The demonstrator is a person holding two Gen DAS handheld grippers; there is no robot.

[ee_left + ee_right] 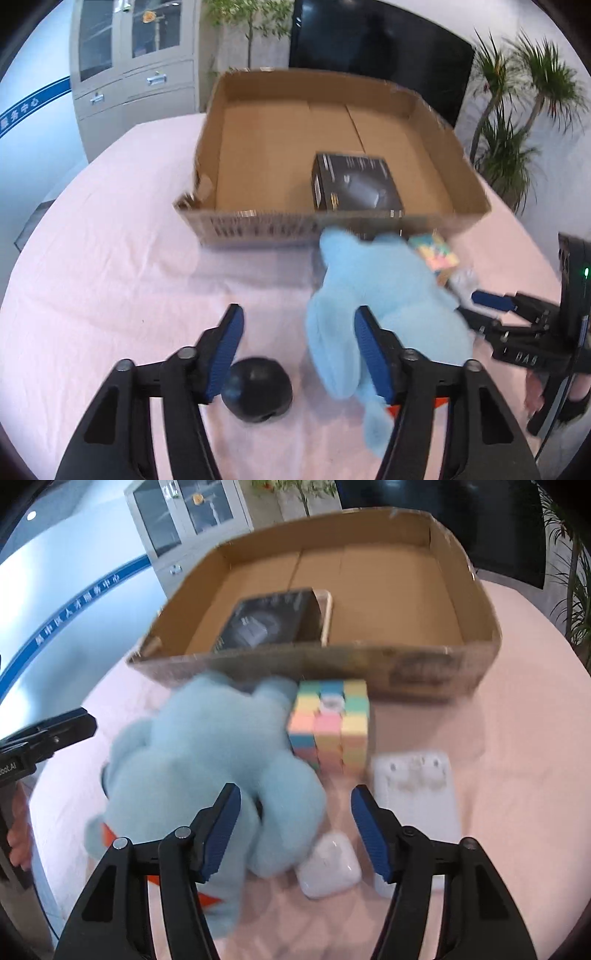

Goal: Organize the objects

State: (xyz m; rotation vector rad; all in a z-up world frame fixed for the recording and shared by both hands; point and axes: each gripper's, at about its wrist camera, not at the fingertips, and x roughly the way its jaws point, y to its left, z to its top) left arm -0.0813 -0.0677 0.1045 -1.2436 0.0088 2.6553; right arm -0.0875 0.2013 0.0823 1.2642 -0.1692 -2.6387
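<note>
A light blue plush toy [373, 295] lies on the pink table in front of a shallow cardboard box [236, 229]; it also shows in the right wrist view [207, 746]. A black product box [354, 184] lies inside the cardboard box [406, 668]. My left gripper [299, 350] is open, its right finger against the plush, a black round object [258, 391] by its left finger. My right gripper [295, 830] is open over the plush's edge. A pastel cube [332, 723], a white earbud case [328, 864] and a white tray [417, 794] lie near it.
The pink cloth table [110, 258] extends left of the box. A grey cabinet [133, 66], a dark screen [376, 44] and potted plants [517, 122] stand behind. The right gripper also appears at the right of the left wrist view [491, 302].
</note>
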